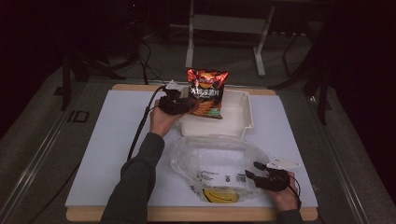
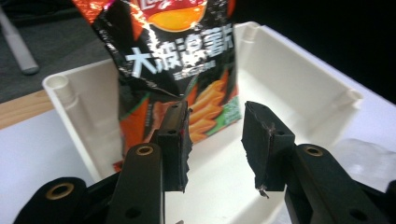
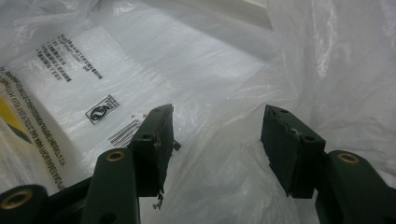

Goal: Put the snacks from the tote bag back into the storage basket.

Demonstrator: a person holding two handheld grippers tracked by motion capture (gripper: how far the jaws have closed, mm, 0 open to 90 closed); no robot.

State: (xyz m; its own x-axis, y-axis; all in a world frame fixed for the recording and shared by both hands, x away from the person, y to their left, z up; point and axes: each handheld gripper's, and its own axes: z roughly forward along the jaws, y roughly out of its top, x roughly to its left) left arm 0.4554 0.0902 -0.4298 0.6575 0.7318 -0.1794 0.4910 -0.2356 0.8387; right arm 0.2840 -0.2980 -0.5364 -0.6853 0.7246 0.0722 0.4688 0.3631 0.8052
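Right gripper rests level, gaping at plastic bag.

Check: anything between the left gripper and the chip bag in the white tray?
Nothing visible. The left gripper points straight at the red-and-black foil chip bag, which stands in the white plastic tray. Its fingers are apart, just short of the bag's lower edge, with only bare tray floor between.
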